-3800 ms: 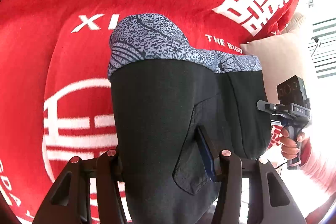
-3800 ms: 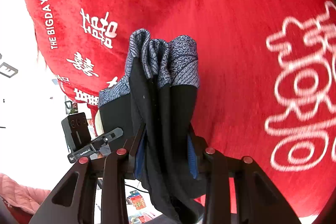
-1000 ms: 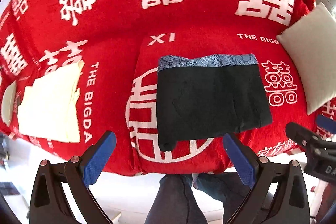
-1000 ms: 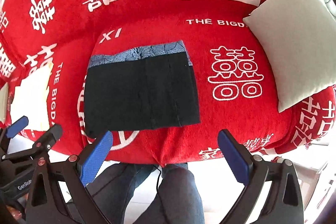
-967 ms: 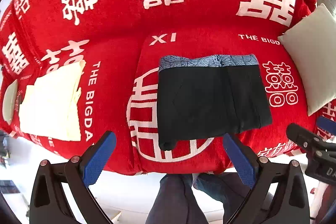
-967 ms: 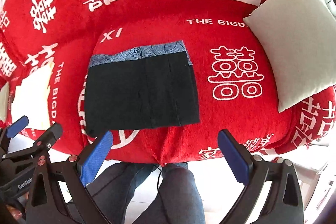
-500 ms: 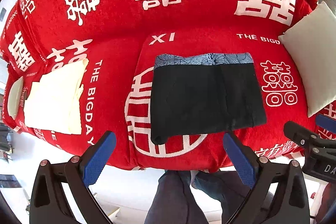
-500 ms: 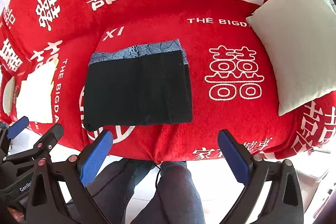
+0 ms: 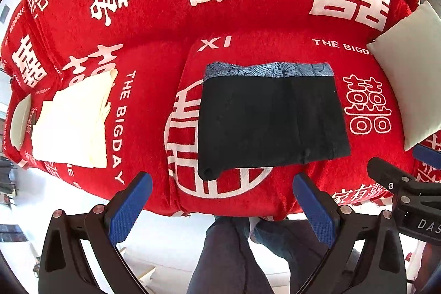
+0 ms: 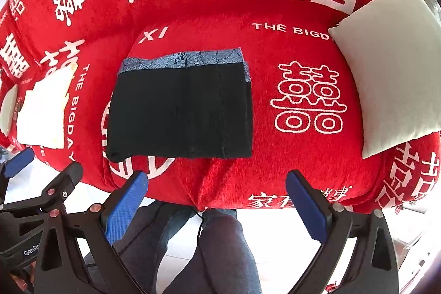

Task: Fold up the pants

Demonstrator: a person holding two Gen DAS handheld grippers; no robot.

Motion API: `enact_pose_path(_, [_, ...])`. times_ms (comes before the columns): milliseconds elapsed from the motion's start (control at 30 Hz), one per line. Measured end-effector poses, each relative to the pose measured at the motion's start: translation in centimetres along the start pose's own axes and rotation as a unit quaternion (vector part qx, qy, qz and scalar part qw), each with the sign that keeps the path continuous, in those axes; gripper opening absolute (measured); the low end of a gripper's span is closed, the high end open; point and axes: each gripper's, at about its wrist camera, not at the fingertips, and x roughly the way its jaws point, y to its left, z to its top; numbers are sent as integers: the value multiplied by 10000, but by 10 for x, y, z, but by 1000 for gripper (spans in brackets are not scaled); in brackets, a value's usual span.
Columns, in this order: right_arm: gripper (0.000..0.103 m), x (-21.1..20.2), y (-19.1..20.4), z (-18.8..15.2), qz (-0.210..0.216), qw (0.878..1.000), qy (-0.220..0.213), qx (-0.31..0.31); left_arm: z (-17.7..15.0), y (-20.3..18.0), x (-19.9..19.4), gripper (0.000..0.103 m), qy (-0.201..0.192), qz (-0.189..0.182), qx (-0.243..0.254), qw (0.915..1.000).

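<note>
Red sofa edges get cut off by the fisheye. Black pants lie folded flat on the seat cushion, w/ blue waistband at the back. My left gripper & right gripper are both spread wide, holding nothing, clear of the fabric.

Pillow cut by right edge

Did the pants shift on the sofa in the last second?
No. The folded pants lie on the same white circle print of the red cover, below the "XI" lettering, as before; only the cameras drifted slightly.
</note>
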Motion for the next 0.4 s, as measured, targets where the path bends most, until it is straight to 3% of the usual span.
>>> enact_pose_path(400, [100,4,8,0,-107,9999,65,-14,-5,6,3,102,22,-13,28,10000])
